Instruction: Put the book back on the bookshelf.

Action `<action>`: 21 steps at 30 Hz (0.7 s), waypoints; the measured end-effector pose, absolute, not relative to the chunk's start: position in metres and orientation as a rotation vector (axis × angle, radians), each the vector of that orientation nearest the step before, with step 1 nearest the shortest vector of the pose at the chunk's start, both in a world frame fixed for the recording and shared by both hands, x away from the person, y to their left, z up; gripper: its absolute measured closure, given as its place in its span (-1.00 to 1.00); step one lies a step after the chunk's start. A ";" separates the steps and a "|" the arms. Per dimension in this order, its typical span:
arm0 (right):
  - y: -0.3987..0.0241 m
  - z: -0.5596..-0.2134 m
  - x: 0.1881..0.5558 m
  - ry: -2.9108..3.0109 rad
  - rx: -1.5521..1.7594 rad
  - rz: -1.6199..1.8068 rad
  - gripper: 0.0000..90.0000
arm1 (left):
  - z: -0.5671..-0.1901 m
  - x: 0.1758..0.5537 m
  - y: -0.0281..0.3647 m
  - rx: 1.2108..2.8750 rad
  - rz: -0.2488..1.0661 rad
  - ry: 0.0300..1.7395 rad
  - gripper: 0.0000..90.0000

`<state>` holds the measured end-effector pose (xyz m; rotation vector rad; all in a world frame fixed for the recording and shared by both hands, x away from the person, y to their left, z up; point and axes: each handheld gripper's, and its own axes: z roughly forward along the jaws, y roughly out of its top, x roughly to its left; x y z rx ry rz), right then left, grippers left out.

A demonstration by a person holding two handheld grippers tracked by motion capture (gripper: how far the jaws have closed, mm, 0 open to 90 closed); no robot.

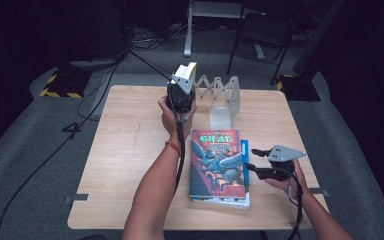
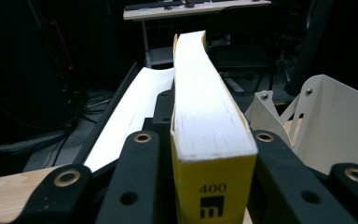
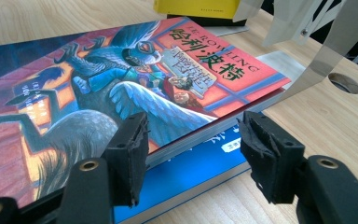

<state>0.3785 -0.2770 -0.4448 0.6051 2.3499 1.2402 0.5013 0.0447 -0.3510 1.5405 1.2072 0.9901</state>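
Right up close, the yellow book (image 2: 212,154) sits clamped spine-first between the left gripper's (image 1: 182,95) jaws, held upright at the far edge of the table (image 1: 130,150), just beside the metal rack (image 1: 224,97). So one book is on its way into the rack, not yet seated by the look of it. Two remain: the red book (image 3: 121,88) lies flat on the blue book (image 3: 191,172) near the front edge. The right gripper (image 3: 191,149) hovers at their corner, jaws apart, gripping nothing. I'd call this an early stage.
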 end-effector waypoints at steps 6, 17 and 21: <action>-0.278 -0.445 0.379 2.348 0.606 1.242 -0.05 | -0.354 0.510 0.042 1.584 0.984 1.191 0.63; -0.278 -0.444 0.379 2.351 0.605 1.234 -0.07 | -0.353 0.509 0.042 1.653 0.971 1.156 0.46; -0.279 -0.443 0.379 2.346 0.603 1.239 -0.08 | -0.350 0.503 0.040 1.706 0.998 1.128 0.41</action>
